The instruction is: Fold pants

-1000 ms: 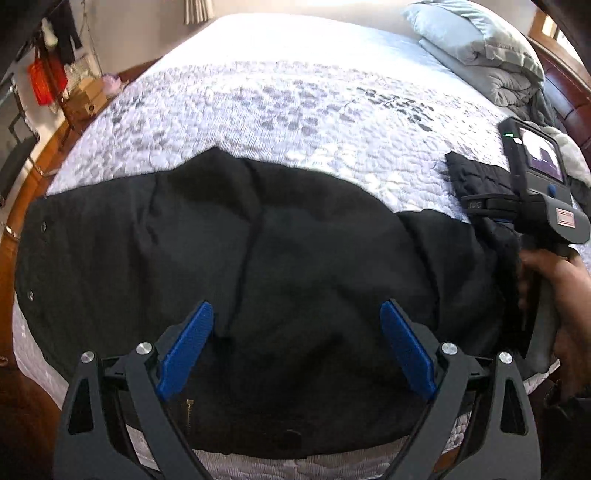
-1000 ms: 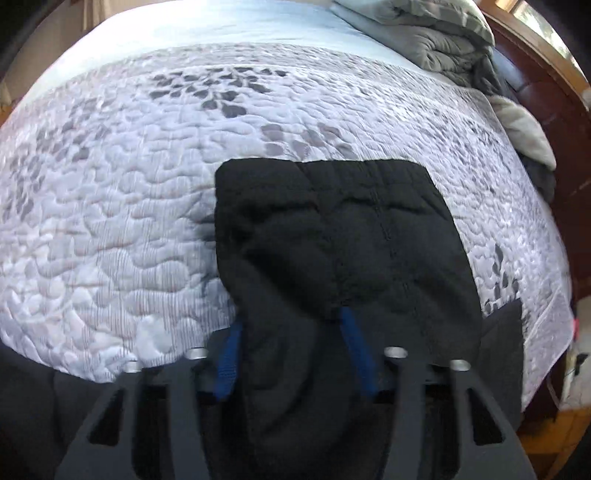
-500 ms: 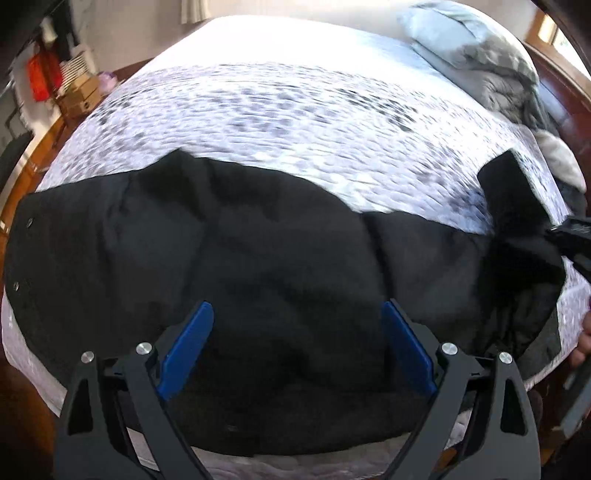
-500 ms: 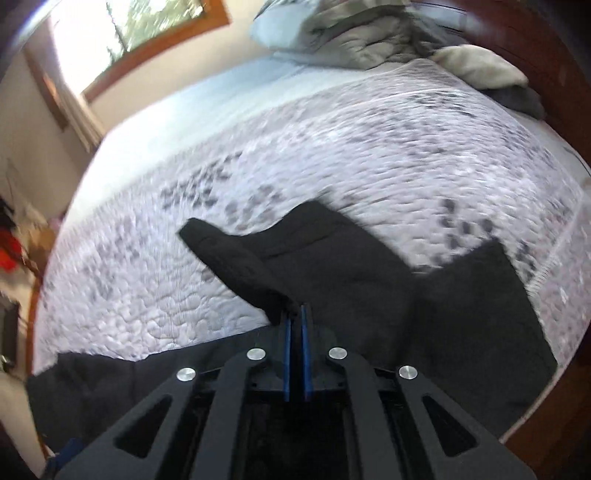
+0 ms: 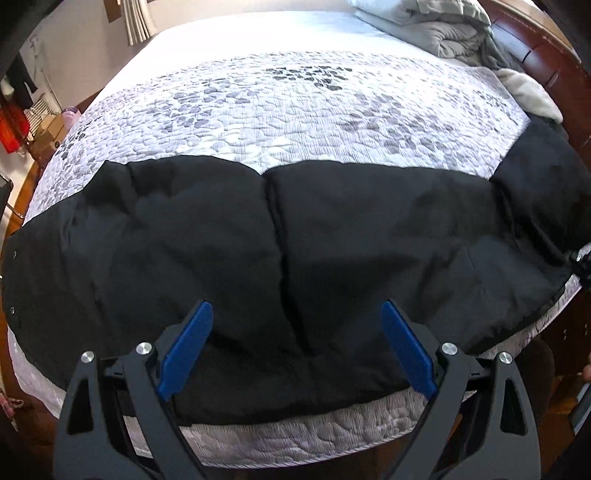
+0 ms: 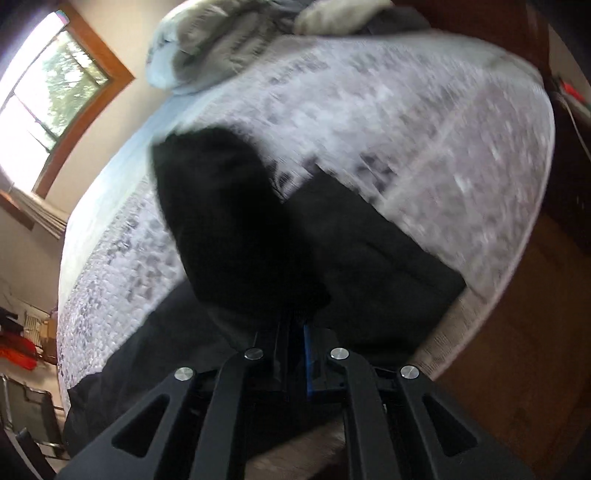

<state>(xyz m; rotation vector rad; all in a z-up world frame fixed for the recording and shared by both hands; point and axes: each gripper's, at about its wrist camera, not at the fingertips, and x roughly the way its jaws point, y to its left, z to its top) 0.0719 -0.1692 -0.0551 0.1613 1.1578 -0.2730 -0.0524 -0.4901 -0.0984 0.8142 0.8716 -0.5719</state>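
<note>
Black pants [image 5: 295, 240] lie spread across the near edge of the quilted bed [image 5: 295, 99], their length running left to right. My left gripper [image 5: 295, 347] hovers above their middle, open, its blue pads [image 5: 184, 347] apart with nothing pressed between them. In the right wrist view the pants [image 6: 221, 214] rise in a lifted flap from my right gripper [image 6: 295, 321], which is shut on the cloth at a leg end. The pad tips are buried in black fabric. At the right edge of the left wrist view a bit of the right gripper's body [image 5: 583, 258] shows.
A grey duvet and pillows [image 5: 443, 29] are piled at the head of the bed by the dark wooden headboard [image 5: 546, 62]. Wooden floor [image 6: 517, 332] lies beyond the bed edge. A window [image 6: 48, 85] is on the far wall; clutter and a rack [image 5: 26, 110] stand at left.
My right gripper closed on the pant leg end, lifted it and rolled while carrying it sideways. The pants now lie stretched out longer under the left gripper, which shifted sideways and stayed open.
</note>
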